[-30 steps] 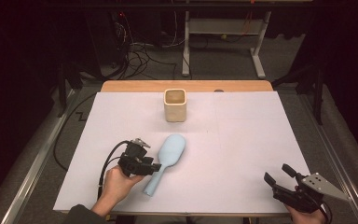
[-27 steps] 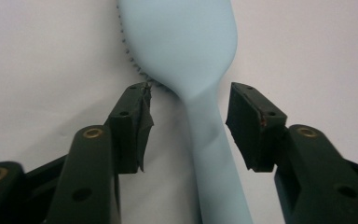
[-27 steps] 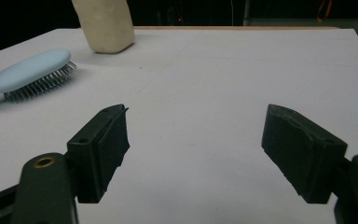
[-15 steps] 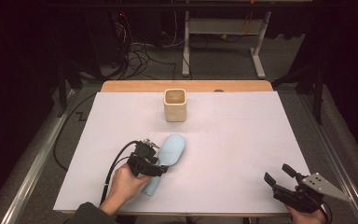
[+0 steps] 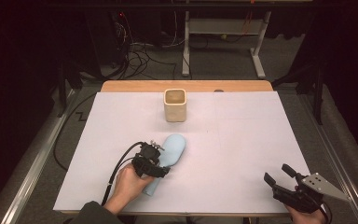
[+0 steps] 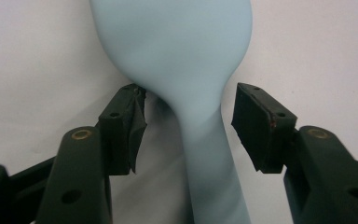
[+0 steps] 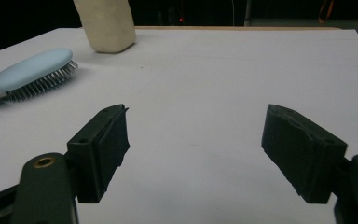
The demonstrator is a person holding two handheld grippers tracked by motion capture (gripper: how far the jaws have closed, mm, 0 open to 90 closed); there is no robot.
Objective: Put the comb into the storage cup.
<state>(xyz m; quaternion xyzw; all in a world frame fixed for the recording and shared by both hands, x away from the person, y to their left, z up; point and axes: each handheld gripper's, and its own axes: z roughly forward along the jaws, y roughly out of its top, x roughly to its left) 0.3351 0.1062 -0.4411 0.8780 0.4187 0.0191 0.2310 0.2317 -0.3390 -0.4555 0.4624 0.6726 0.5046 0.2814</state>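
Note:
A pale blue hairbrush lies bristles down on the white table top, left of centre. My left gripper sits low over its handle, held by a hand. In the left gripper view the neck of the hairbrush runs between the pads; the jaws have just been closing a little. The left pad is at the edge of the brush head and the right pad stands apart from the handle. My right gripper rests open at the front right corner, with nothing in it.
A beige square cup stands upright at the back centre, beyond the brush, and also shows in the right gripper view with the hairbrush. A black cable trails from my left gripper. A wooden strip edges the far side.
My left gripper has slid to the right onto the brush handle, up to the neck below the head. The right gripper has stayed where it was.

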